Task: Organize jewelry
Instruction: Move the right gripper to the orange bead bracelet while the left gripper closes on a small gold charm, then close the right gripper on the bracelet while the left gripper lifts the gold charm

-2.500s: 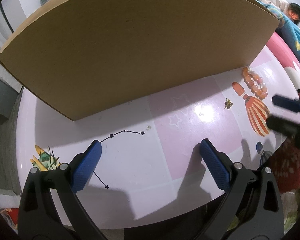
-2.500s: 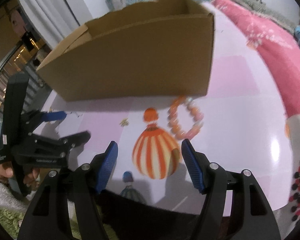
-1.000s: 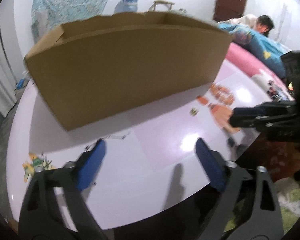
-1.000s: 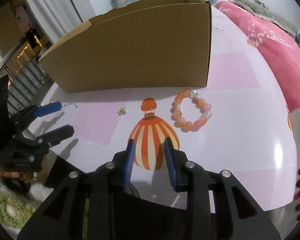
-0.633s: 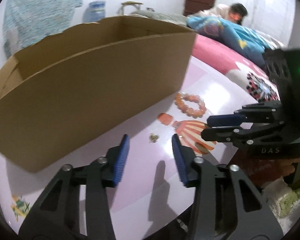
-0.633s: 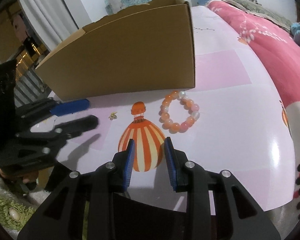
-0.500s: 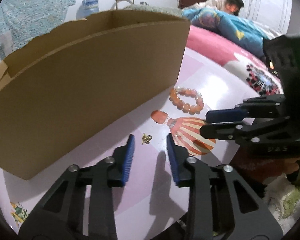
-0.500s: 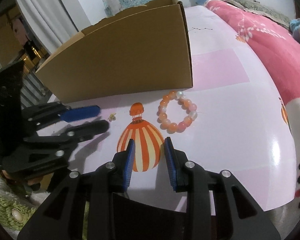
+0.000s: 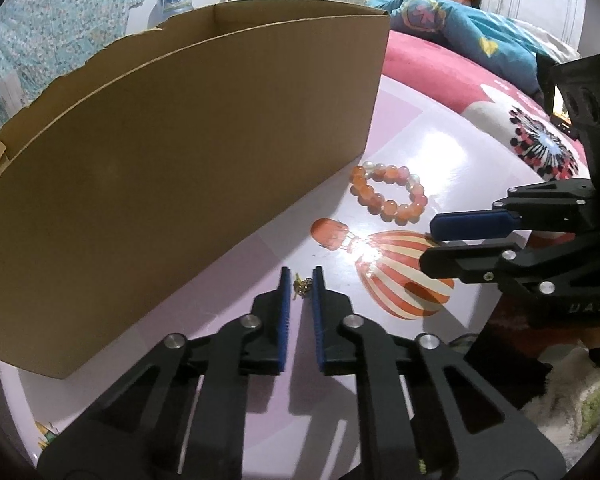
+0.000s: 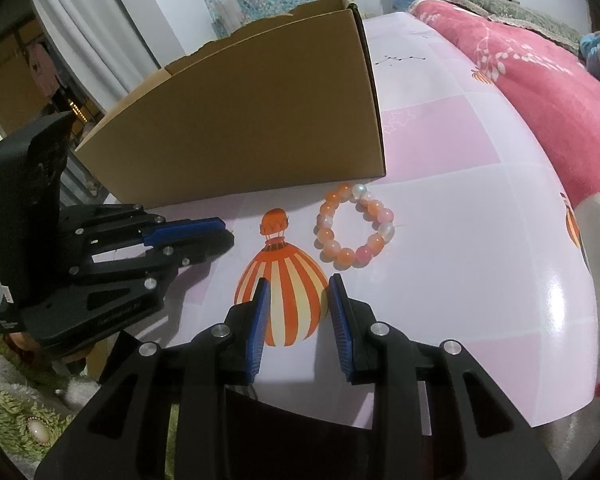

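Because the cardboard box (image 9: 180,152) takes up the surface's far left, the left gripper (image 9: 301,285) has just been closing and pinches a small gold trinket (image 9: 302,287) at its base; right of it, near the box's corner, the bead bracelet (image 10: 354,226) lies ahead of the half-open, empty right gripper (image 10: 296,304).

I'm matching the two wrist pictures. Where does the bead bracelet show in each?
Left wrist: bead bracelet right of centre, beyond the right gripper.
Right wrist: bead bracelet at centre, above the gripper tips.
Shared landmark: cardboard box beside it.
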### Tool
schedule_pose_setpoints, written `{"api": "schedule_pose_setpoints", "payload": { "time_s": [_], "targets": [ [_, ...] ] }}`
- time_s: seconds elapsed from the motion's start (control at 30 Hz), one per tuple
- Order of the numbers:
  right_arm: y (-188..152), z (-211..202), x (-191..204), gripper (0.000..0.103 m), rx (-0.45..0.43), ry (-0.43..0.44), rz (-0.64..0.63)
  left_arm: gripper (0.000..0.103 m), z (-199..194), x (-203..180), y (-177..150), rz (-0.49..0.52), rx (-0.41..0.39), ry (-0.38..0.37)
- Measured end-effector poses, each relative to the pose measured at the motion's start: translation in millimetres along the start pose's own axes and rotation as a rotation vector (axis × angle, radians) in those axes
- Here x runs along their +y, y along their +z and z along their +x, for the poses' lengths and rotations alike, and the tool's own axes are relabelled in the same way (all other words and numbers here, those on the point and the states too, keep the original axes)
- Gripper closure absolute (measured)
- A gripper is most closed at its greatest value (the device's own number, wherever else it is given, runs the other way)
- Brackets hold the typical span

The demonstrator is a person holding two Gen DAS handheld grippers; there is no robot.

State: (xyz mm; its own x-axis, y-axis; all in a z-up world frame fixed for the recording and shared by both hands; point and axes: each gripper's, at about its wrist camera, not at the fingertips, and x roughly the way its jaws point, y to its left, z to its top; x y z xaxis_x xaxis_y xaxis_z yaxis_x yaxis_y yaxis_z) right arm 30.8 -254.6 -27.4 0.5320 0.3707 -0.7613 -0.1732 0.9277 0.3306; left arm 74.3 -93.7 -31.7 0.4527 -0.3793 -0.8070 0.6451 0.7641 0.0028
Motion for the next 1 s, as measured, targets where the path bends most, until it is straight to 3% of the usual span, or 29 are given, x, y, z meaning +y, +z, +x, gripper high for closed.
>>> {"api": "schedule_pose_setpoints", "payload": {
  "time_s": [0.33,0.57,1.0],
  "targets": [
    [0,1,0,0.073,0.003,-0.007,-0.004,0.1,-8,2,-3,-0.006,-0.026,-0.005],
    [4,-1,-2,0.073,0.017,-0.02,0.003,0.101,-24,15,-11,-0.053,-0.045,0.032],
    [33,2,2,0.073,-0.006,-0.071,-0.021,0.101,-24,42,-20,-0.151,-0.013,0.089]
  ]
}}
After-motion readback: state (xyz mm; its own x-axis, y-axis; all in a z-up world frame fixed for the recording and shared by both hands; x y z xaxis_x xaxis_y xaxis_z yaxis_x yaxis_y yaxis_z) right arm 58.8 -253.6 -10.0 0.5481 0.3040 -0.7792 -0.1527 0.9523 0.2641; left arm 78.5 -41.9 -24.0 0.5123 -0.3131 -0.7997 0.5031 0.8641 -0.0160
